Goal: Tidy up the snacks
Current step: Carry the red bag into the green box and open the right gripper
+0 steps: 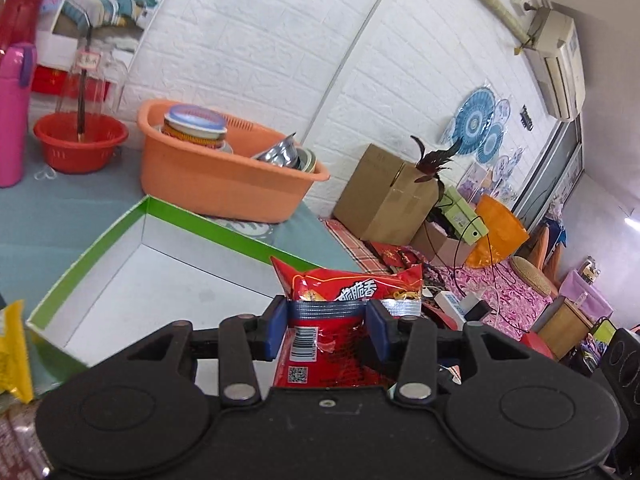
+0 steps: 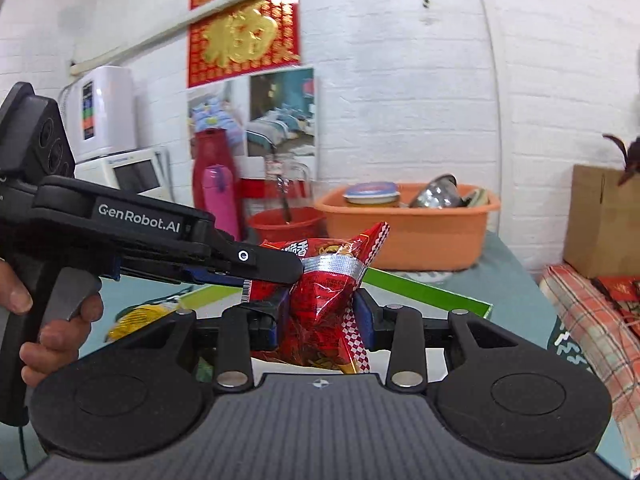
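Above the shallow cardboard box (image 1: 120, 280), both grippers pinch a crinkly red foil packet (image 1: 352, 288).

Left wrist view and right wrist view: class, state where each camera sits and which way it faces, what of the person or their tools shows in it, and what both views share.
Left wrist view: sits on the left gripper, looking along its fingers over the green-edged box toward the white brick wall; only its own jaws show, clamping the red snack bag.
Right wrist view: sits on the right gripper, facing the wall; the left gripper and a hand on its trigger show at left.
Shared: the red snack bag, the orange basin, the green-edged box.
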The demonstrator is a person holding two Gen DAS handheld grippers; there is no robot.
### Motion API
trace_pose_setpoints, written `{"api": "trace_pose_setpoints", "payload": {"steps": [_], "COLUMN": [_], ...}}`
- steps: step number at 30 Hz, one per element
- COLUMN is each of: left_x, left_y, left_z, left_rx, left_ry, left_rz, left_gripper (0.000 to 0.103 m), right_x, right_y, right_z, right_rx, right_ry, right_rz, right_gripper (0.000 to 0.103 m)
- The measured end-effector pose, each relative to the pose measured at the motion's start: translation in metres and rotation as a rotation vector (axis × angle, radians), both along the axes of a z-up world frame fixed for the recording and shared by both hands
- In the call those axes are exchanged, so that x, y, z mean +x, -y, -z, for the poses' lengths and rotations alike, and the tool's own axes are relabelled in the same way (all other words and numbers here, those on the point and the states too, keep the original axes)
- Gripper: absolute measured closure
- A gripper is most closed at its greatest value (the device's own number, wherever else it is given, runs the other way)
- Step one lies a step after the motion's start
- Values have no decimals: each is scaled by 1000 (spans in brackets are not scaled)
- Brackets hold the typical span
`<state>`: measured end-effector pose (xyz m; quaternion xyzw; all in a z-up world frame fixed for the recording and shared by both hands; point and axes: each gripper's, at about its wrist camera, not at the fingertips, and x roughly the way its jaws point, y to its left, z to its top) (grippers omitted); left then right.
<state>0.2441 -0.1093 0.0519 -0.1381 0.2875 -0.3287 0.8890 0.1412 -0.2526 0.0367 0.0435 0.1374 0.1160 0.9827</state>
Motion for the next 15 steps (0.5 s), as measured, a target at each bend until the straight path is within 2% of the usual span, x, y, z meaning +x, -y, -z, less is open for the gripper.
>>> {"api": "trace_pose_setpoints", "payload": {"steps": [6,7,8,9,10,11,12,15], "left_x": [27,29,32,33,33,30,26,4], "left_y": [6,6,7,7,7,6,6,3], "left_z": [27,31,33,35,35,33,30,13], "left_rx": [46,51,55,60,68,78,87,122], "left_ry": [-75,-84,-95,-102,-104,-93,-72,21], "left_rz": [6,9,10,5,-4,-16,-30,-40], "left_gripper": [55,52,47,19,0,0,0,0], "right_x": [23,25,28,30,32,33,32,17], "right_y": [9,9,8,7,5,3,1,-2], "right_z": [28,32,36,39,43,45,46,39], "right_rx": [13,13,8,-1,-19,-43,-68,-134], "right_ry": [-89,-101,-113,-125,-136,-146,-146,-75], "right_rz": [6,5,4,5,14,19,32,66], "right_gripper": [41,40,37,33,30,10,0,0]}}
